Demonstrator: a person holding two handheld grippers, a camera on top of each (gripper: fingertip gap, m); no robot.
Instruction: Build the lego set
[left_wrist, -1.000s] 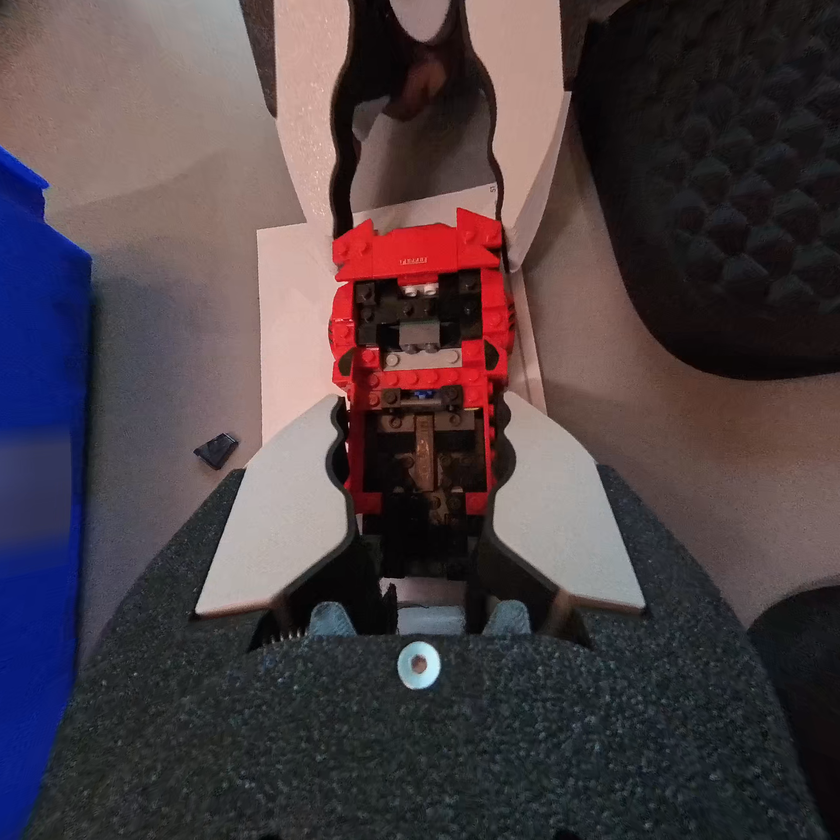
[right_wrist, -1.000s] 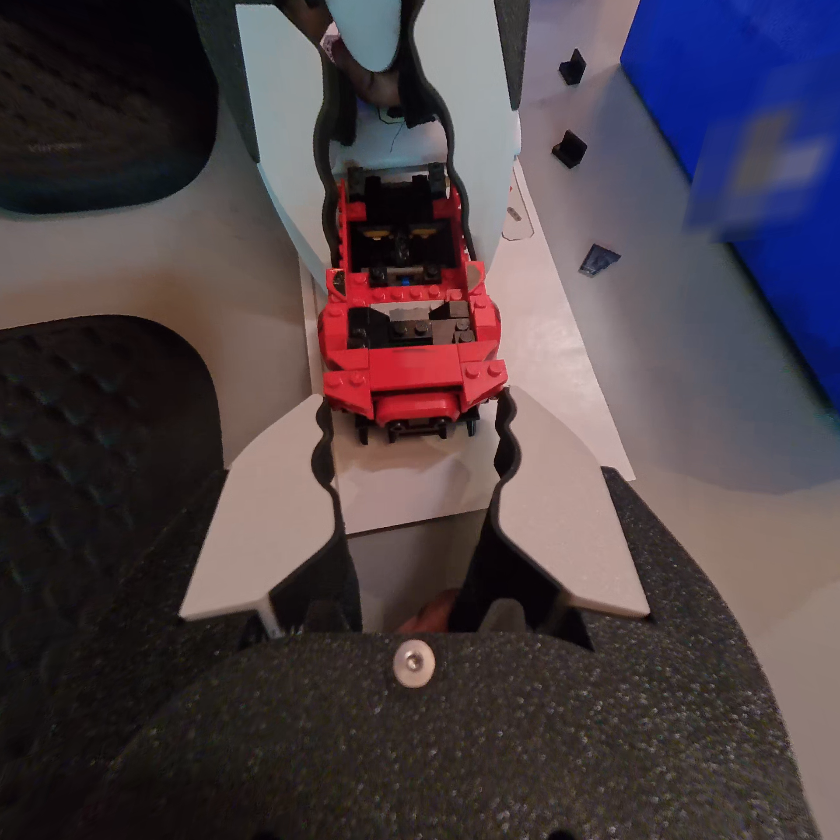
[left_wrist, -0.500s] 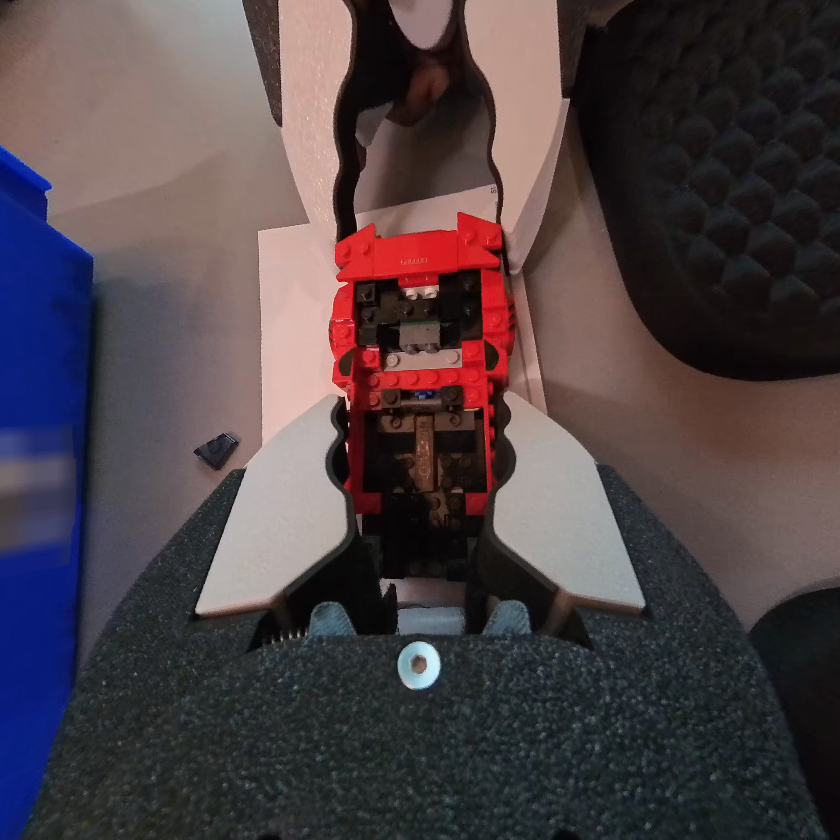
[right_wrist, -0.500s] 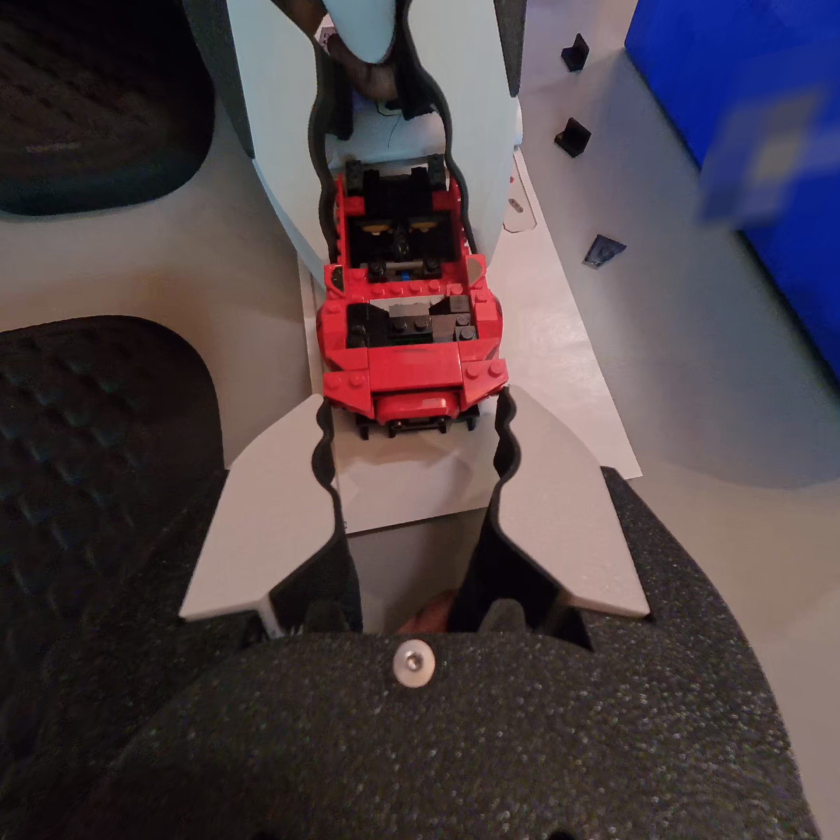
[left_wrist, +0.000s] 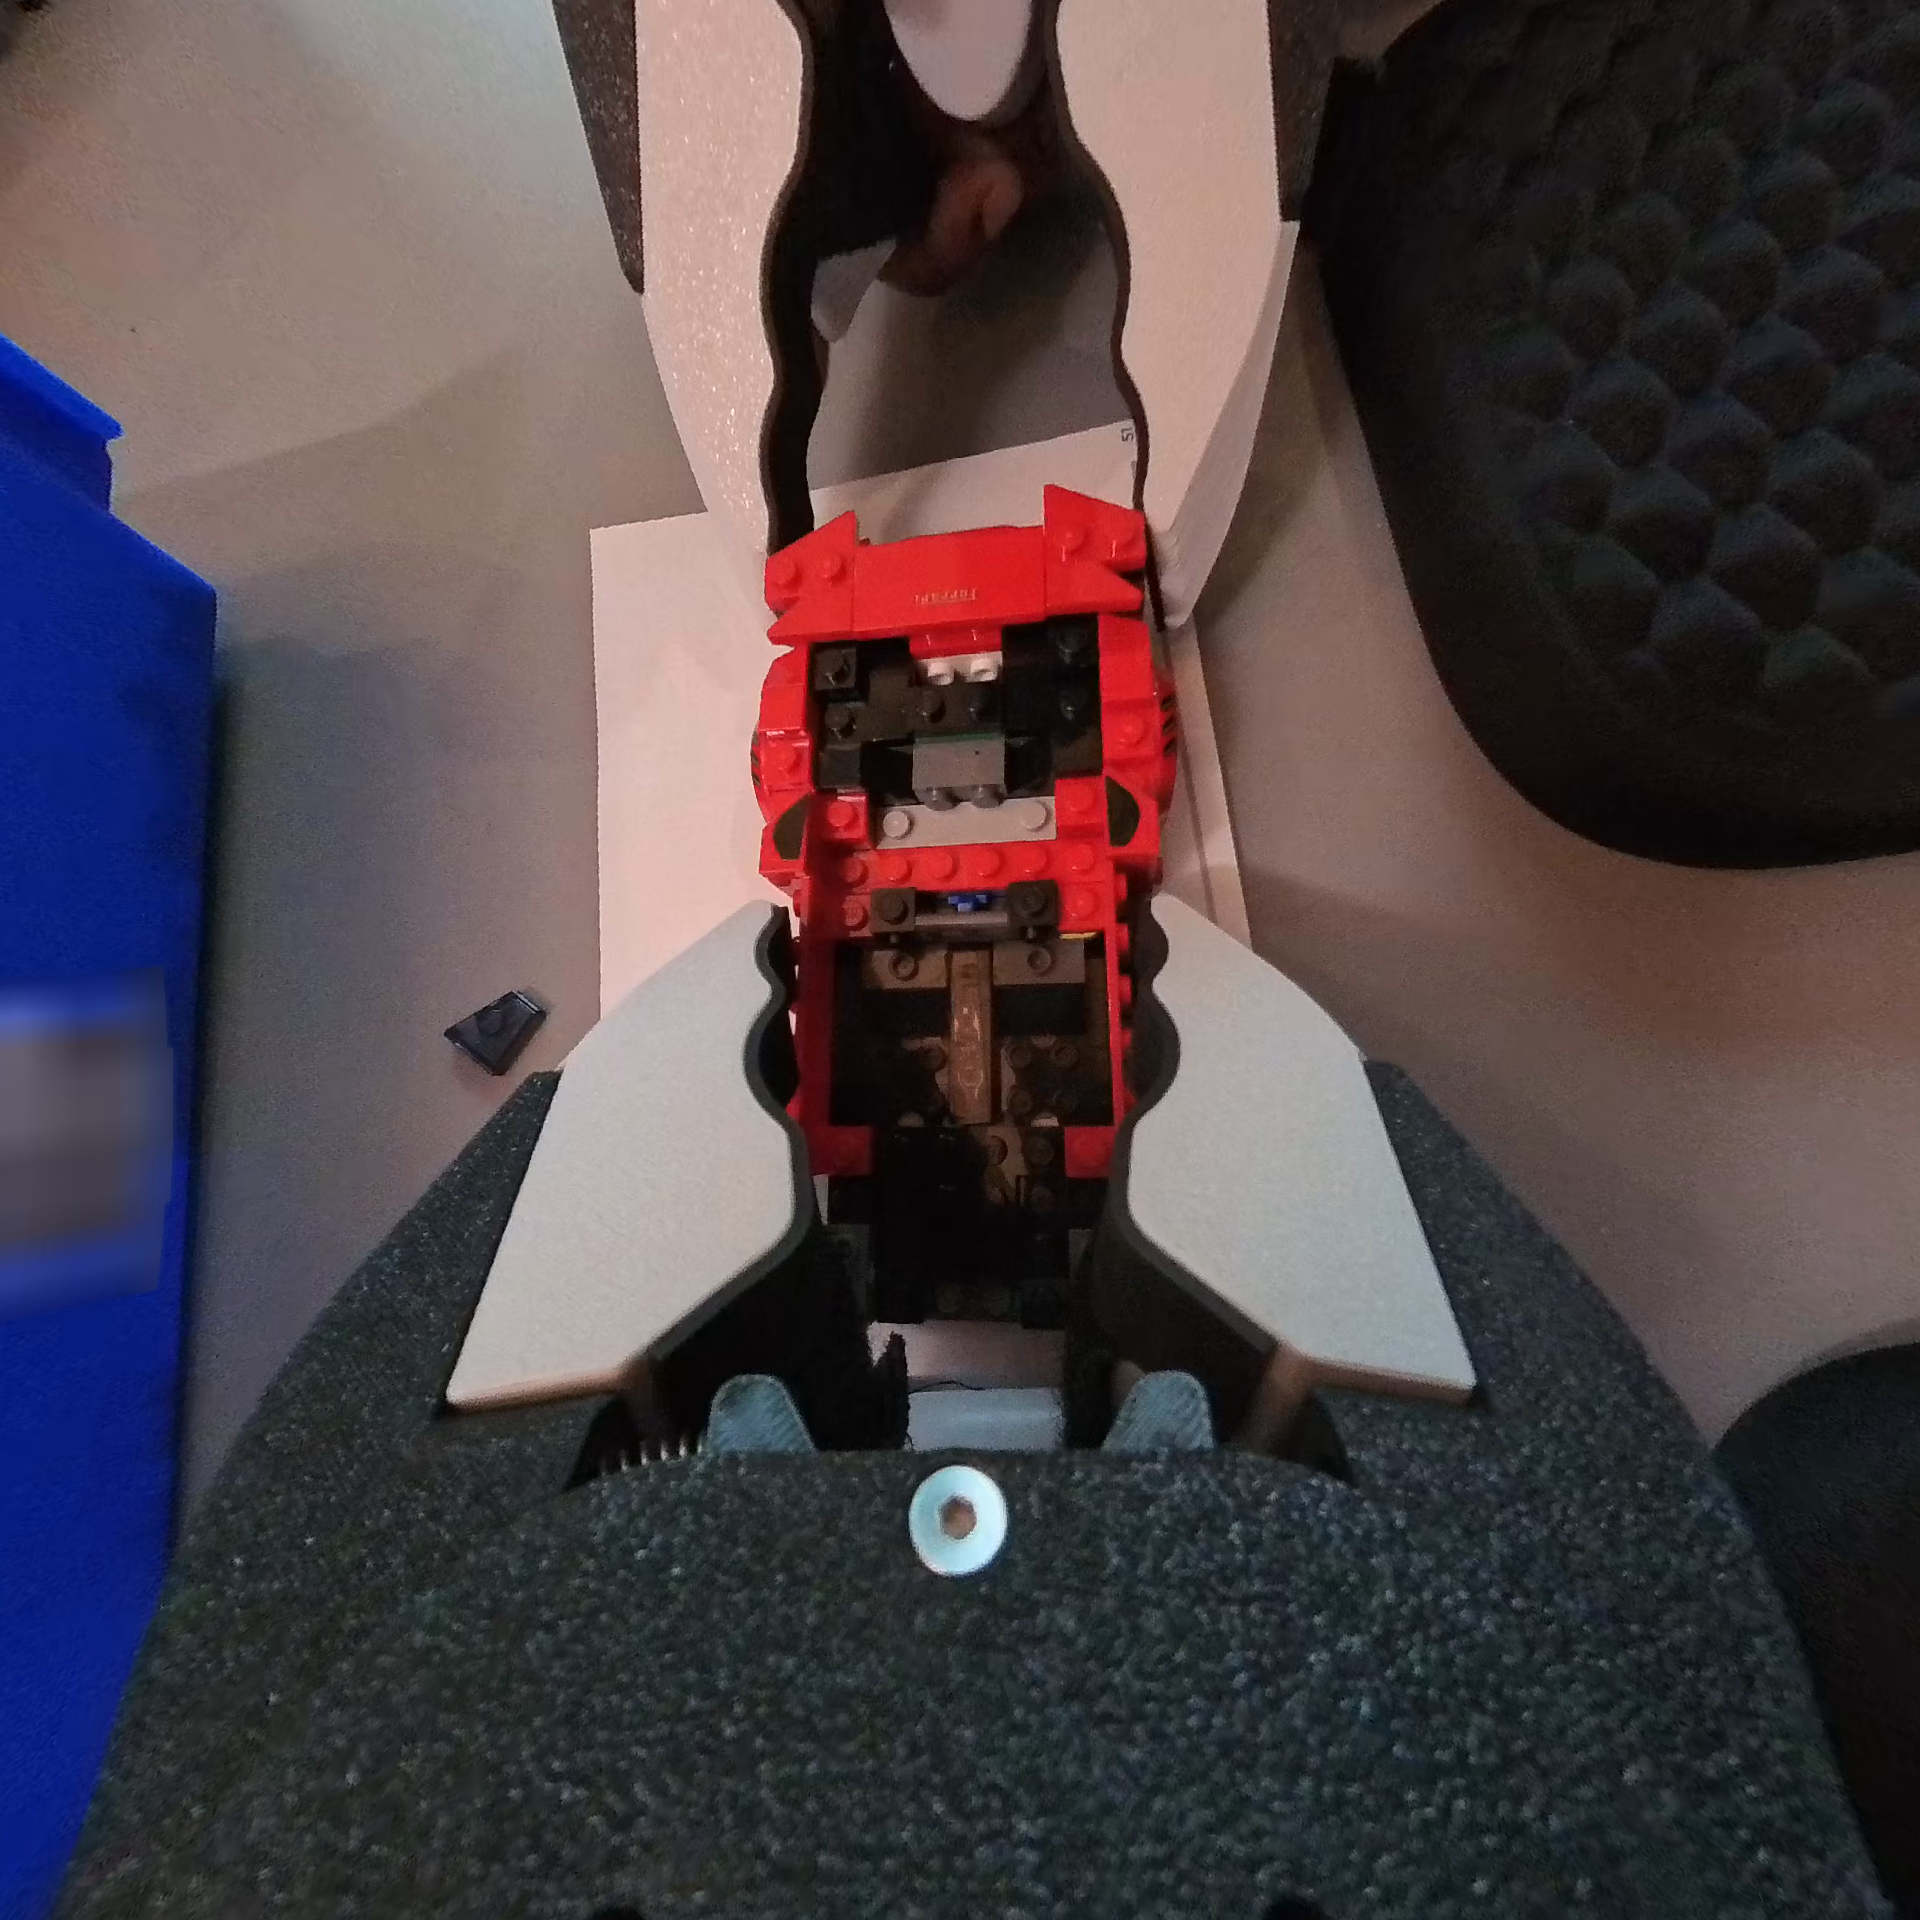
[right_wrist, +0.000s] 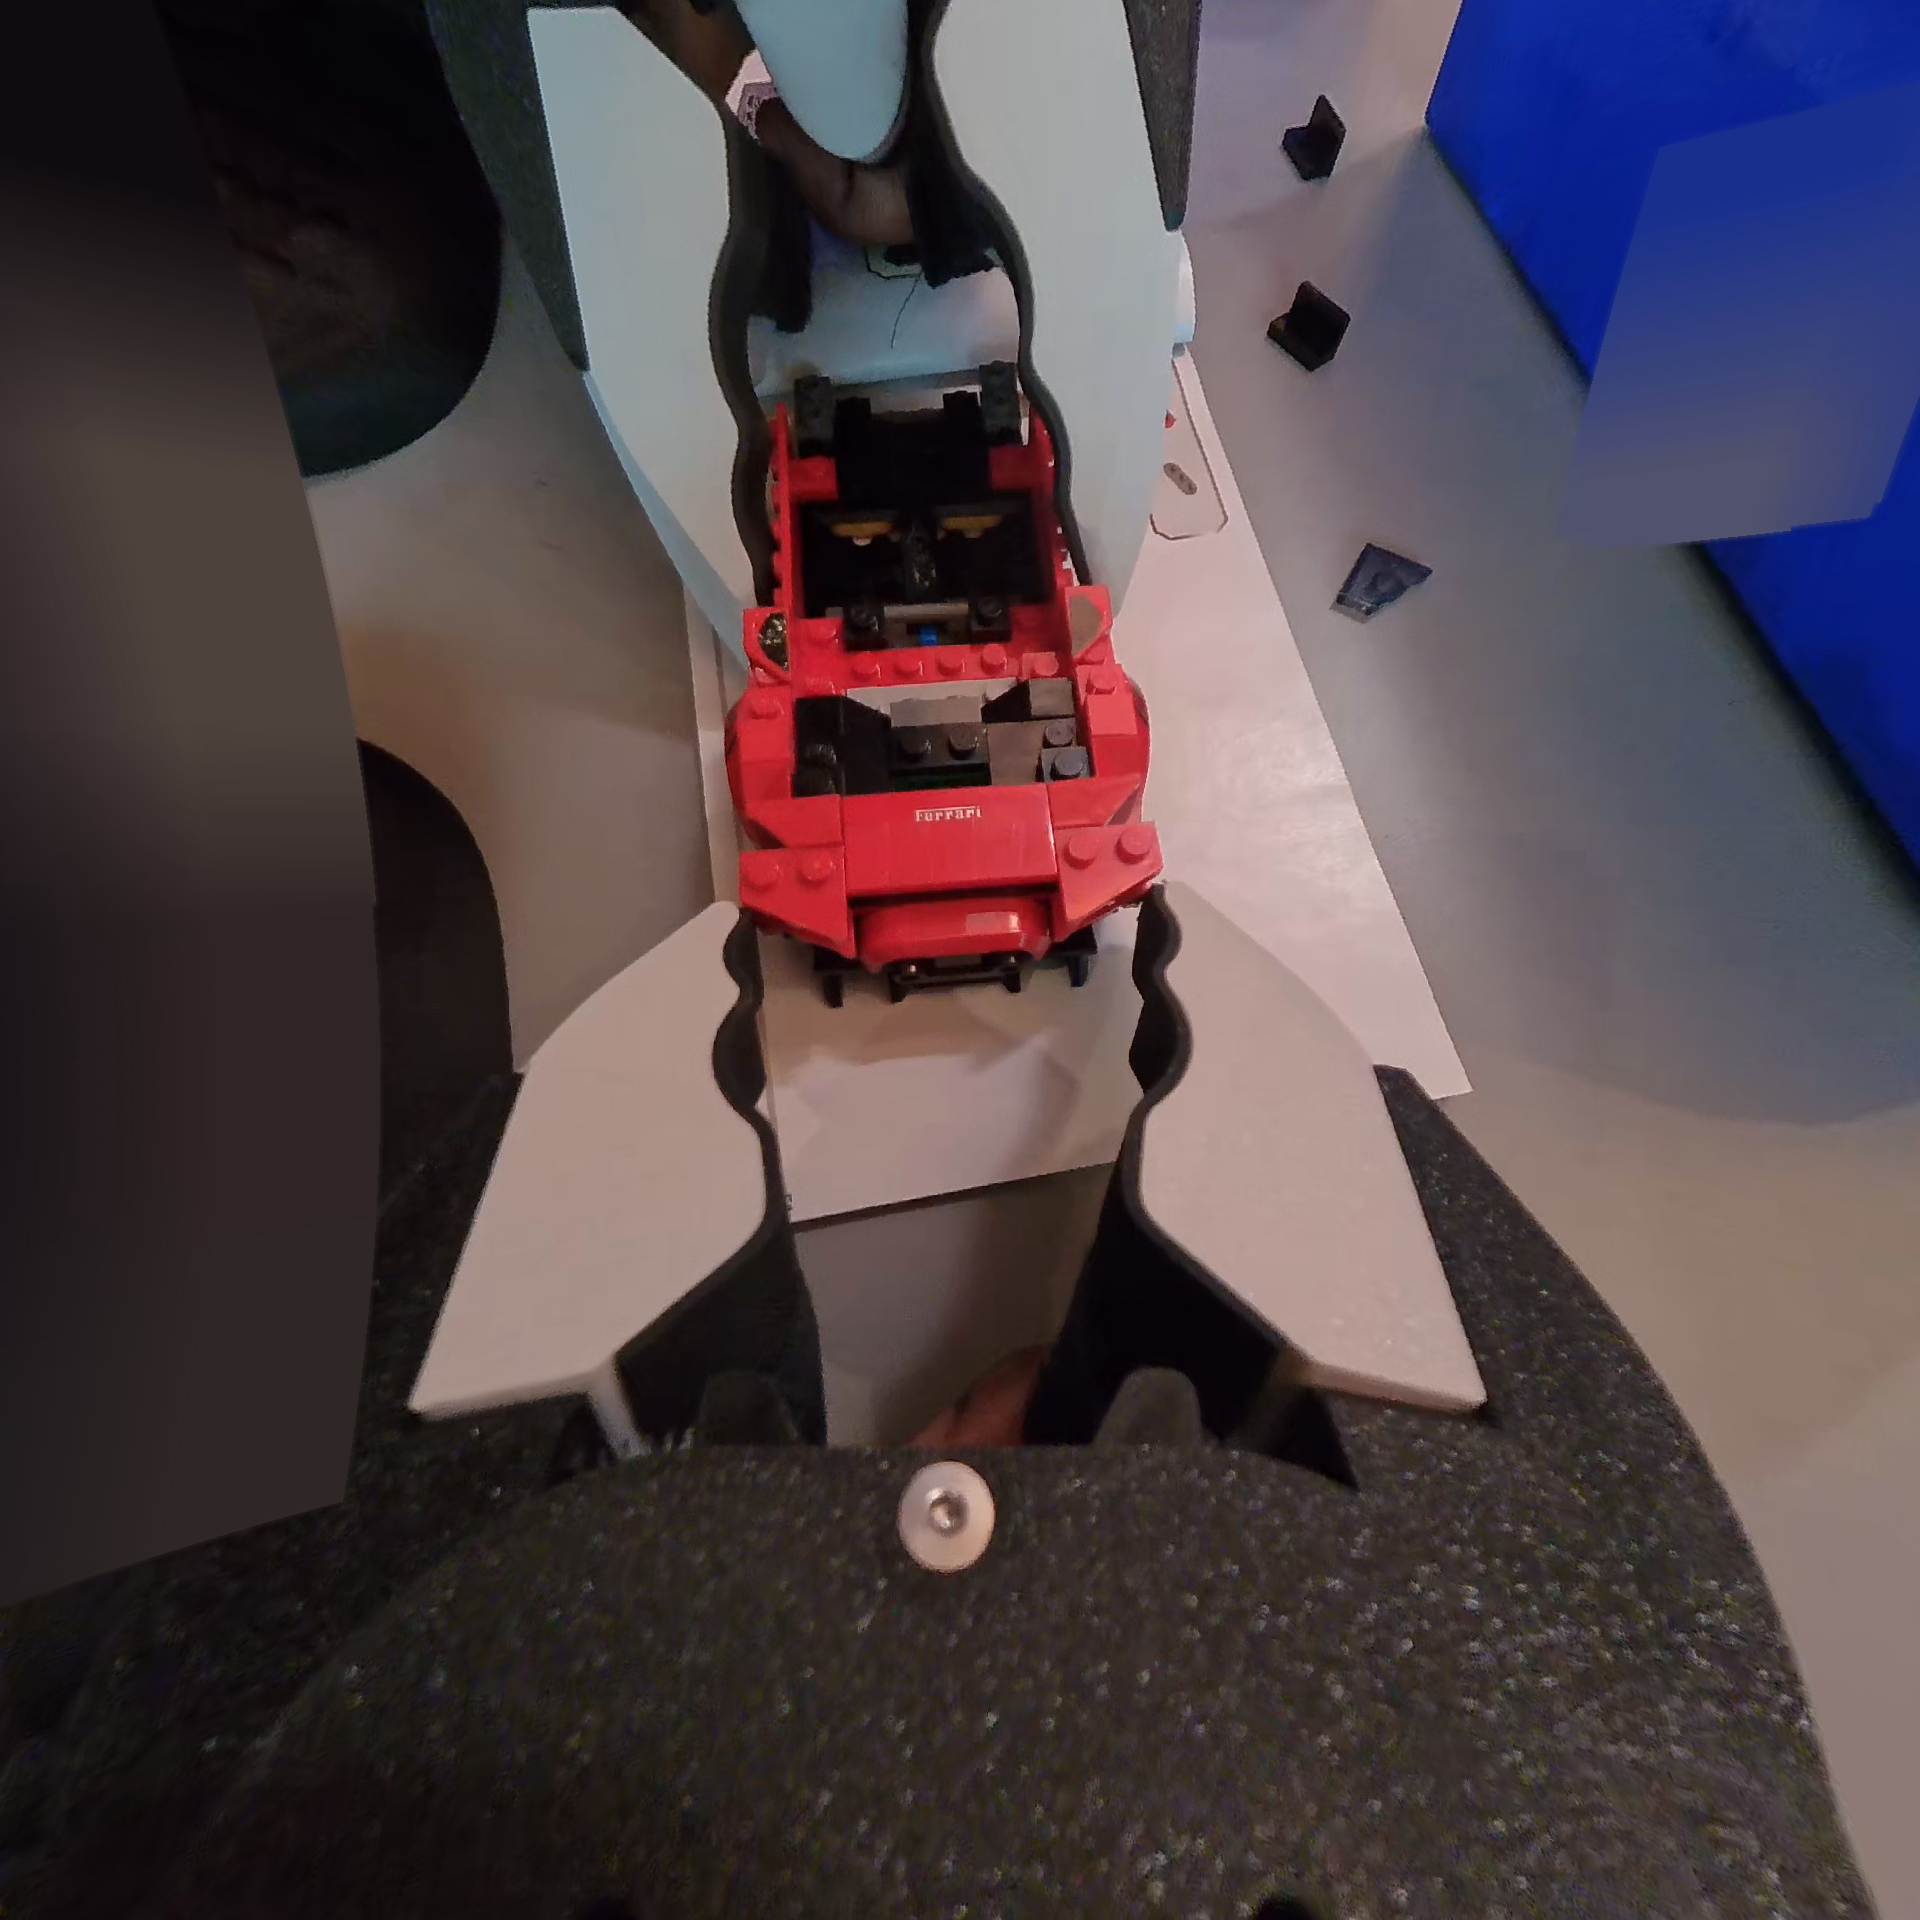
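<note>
While left gripper (left_wrist: 961, 966) clamps red lego car (left_wrist: 956, 831) (on white paper (right_wrist: 1278, 831)), right gripper (right_wrist: 945, 935) gapes wide nr its end.

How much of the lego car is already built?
Done: the red brick car has its body and rear bumper. In hand: the left gripper clamps its sides; the right gripper is open. Left: the black studded middle has no roof; small dark loose pieces wait.

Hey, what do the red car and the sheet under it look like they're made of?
The red car looks like hard moulded plastic: glossy, with round studs and sharp brick seams. The sheet under it looks like matte white paper, thin and flat, with crisp straight edges; it could be thin card. The left gripper fingers clamp the car's sides.
</note>
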